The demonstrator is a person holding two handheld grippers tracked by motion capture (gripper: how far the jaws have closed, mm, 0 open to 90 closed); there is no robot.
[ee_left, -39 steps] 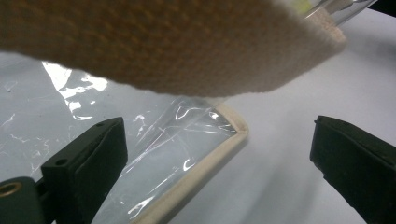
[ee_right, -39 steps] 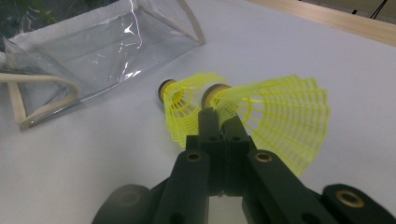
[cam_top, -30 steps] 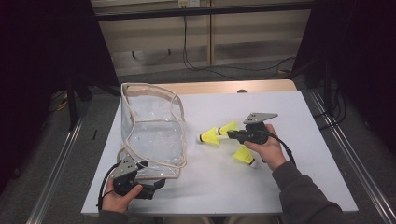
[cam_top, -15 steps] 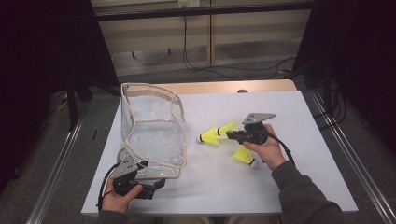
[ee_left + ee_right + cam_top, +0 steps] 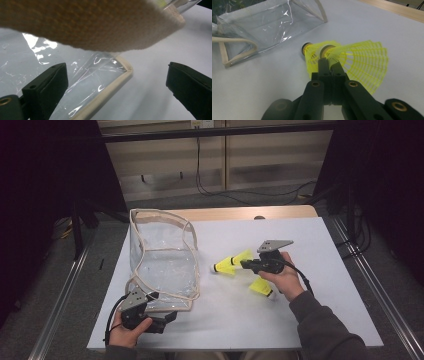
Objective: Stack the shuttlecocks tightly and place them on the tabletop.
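Holding steady, nothing has shifted over the last second, so the load into the bag hasn't begun. Nearest, the left gripper (image 5: pixel 167 316) sits with jaws spread wide by the clear bag's (image 5: pixel 165 265) cream-trimmed corner, gripping nothing. Farther out, the right gripper (image 5: pixel 244 263) is clamped on a yellow shuttlecock (image 5: pixel 231 263), its long axis roughly level, cork nose toward the bag. A second shuttlecock (image 5: pixel 261 288) lies on the white table (image 5: pixel 330 250) by that hand.

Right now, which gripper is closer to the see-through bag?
Left. The left gripper sits at the clear plastic bag's near corner, open jaws either side of its cream edge. The right gripper is off to the bag's side, shut on a yellow shuttlecock.
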